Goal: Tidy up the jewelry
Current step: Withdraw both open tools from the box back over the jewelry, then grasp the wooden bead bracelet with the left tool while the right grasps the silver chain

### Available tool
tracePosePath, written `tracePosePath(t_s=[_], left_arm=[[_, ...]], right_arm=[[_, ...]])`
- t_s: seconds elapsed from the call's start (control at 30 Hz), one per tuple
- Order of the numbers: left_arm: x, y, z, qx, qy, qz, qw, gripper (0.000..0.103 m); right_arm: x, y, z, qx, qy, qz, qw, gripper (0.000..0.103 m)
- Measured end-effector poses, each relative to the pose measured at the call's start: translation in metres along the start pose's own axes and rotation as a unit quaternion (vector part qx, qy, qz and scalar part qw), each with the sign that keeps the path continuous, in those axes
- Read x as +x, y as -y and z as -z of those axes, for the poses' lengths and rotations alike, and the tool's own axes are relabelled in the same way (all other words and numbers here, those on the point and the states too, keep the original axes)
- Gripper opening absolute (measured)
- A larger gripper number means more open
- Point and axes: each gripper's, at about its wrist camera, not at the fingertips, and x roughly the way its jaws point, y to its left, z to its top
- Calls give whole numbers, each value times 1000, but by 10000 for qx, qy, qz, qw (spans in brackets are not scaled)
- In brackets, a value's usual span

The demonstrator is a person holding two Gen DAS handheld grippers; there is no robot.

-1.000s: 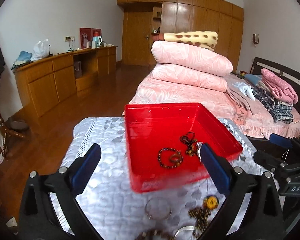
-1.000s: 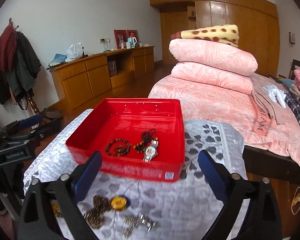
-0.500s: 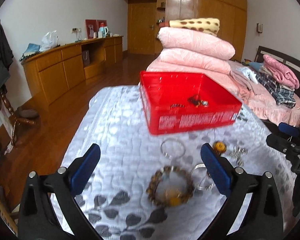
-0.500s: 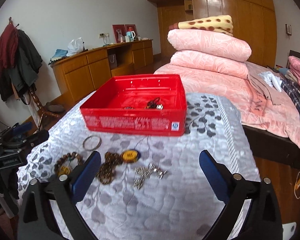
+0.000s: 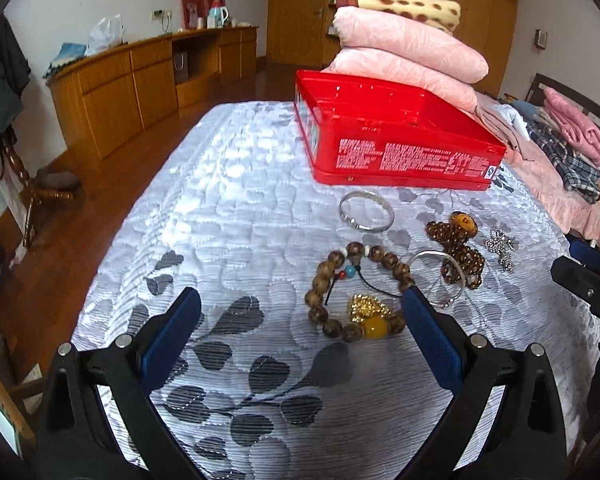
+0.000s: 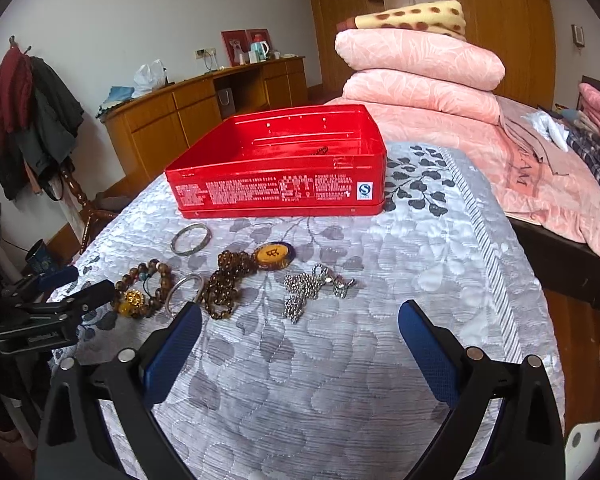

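A red tin box (image 5: 400,152) (image 6: 280,184) stands at the far side of a quilted cloth. Jewelry lies in front of it: a silver bangle (image 5: 366,211) (image 6: 191,239), a wooden bead bracelet with a gold charm (image 5: 356,292) (image 6: 140,288), a second thin silver bangle (image 5: 446,276) (image 6: 184,292), a brown bead necklace with a round yellow pendant (image 5: 456,248) (image 6: 240,276), and a silver ball chain (image 5: 500,248) (image 6: 312,288). My left gripper (image 5: 300,320) is open and empty, low over the cloth beside the bead bracelet. My right gripper (image 6: 300,328) is open and empty, just before the ball chain.
A bed with stacked pink quilts (image 6: 420,64) and folded clothes lies behind and to the right. A wooden sideboard (image 5: 148,80) runs along the left wall. A coat stand (image 6: 32,112) is at far left. The cloth's edge drops off on the right (image 6: 540,280).
Both grippers have come down and back from above the red box to low over the cloth in front of it. The loose jewelry now fills the near view. Both stay open.
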Motion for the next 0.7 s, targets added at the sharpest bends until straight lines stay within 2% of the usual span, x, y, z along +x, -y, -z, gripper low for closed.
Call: tracePosePath(t_s=[0.4, 0.47, 0.5, 0.7], left_arm=[[20, -7, -9, -178, -343, 143, 9991, 96], [24, -7, -10, -178, -432, 151, 9988, 88], [28, -7, -9, -188, -529, 200, 9982, 78], [32, -7, -9, -195, -569, 195, 9980, 77]], right_arm=[[6, -1, 0, 4, -72, -42, 10000, 97], [6, 0, 1, 4, -65, -42, 10000, 97], [7, 0, 0, 9, -68, -39, 10000, 97], [10, 1, 1, 27, -105, -68, 9999, 97]])
